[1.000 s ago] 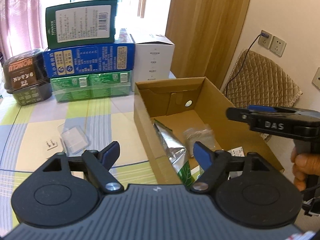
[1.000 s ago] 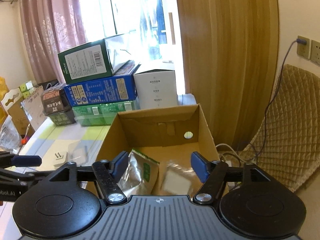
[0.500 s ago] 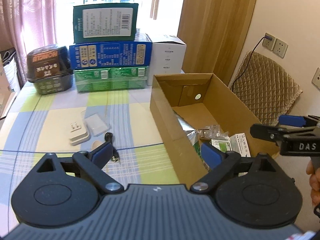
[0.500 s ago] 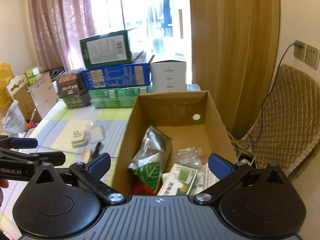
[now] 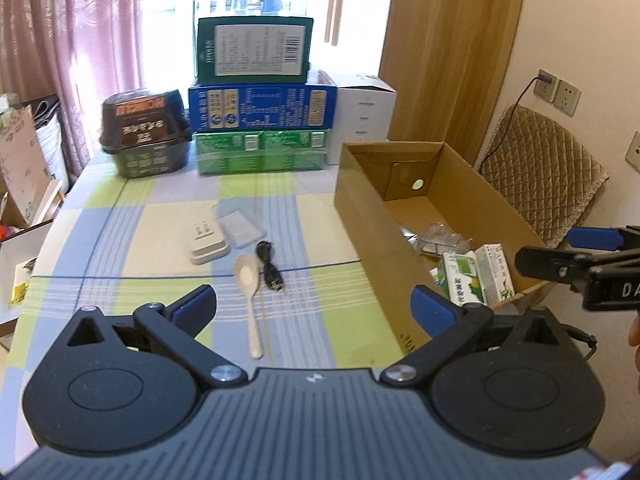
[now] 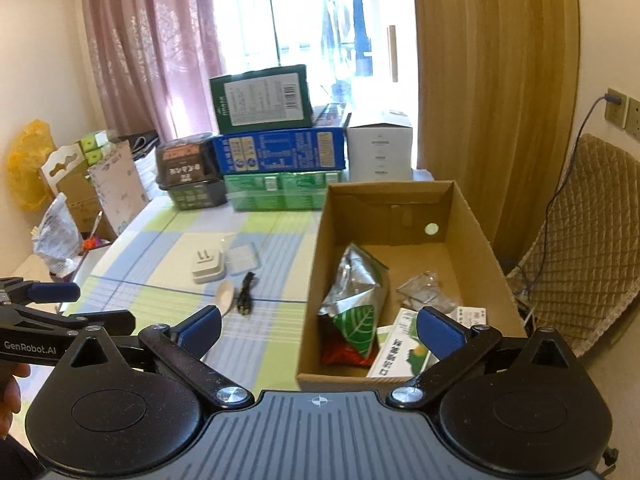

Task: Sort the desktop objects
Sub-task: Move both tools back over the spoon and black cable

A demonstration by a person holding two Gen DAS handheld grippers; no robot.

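Right now both tongs are empty. The left gripper (image 5: pixel 314 307) has its jaws opening, nothing between them, and it hangs over the checked tablecloth (image 5: pixel 132 240) near the front edge. The right gripper (image 6: pixel 318 330) stands released, wide, w/ nothing held, above the near end of the cardboard box (image 6: pixel 476 240).

That box sits on the right side of the table, top open. Inside (seen best from the right wrist): a silver foil bag (image 6: pixel 354 280) w/ a green leaf print leans against the left wall, something red (image 6: pixel 340 354) lies under it, a crumpled clear wrapper (image 6: pixel 426 294) lies mid-floor, and two green-and-white cartons (image 5: pixel 476 274) lie at the near end.

Loose on the cloth, left of the box: a white charger plug (image 5: pixel 208 242), a small clear plastic case (image 5: pixel 240 230) touching its right side, a coiled black cable (image 5: pixel 270 266) just in front, and a pale spoon (image 5: pixel 250 292) beside the cable, handle toward the camera.

At the far edge: a green box (image 5: pixel 254 50) on a blue box (image 5: pixel 262 108) on a light-green pack (image 5: pixel 262 152), a dark lidded tub (image 5: pixel 146 132) to their left, a white box (image 5: pixel 362 114) to their right.
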